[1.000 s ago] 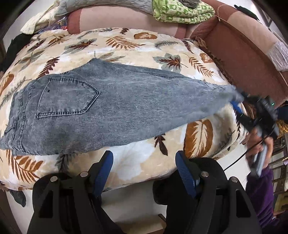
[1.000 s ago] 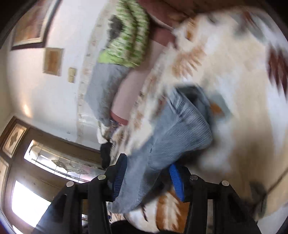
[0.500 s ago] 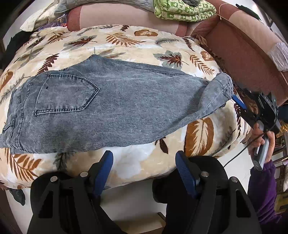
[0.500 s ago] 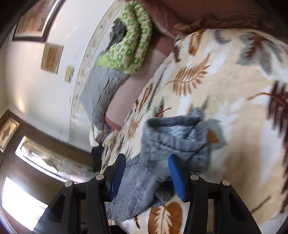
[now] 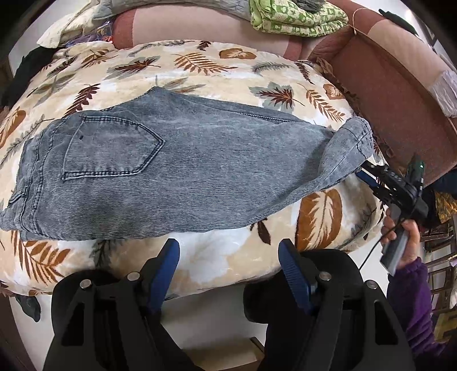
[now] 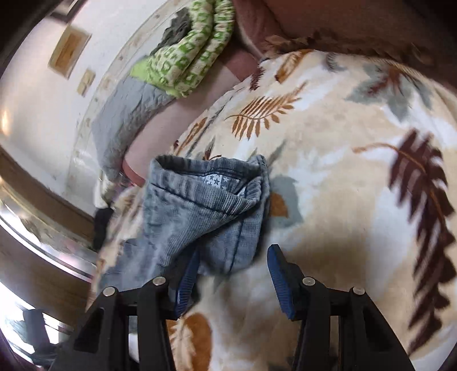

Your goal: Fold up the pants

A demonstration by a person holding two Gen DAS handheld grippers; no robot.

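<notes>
Lying flat on the blanket [image 5: 217,265], the pants [image 5: 177,171] had their cuff [image 6: 211,182] just ahead of the right gripper [image 6: 231,282], jaws apart, gripping nothing; the left gripper [image 5: 228,274] hovered wide, empty.

Grey-blue pants on a leafy blanket

The pants [image 5: 182,168] are faded grey-blue with thin ribs and dark stitching. The blanket [image 5: 217,256] is cream with brown, orange and grey leaves. Behind it the sofa [image 5: 400,94] is reddish-brown, with a green-and-white checked cloth [image 5: 297,17] on top.
</notes>
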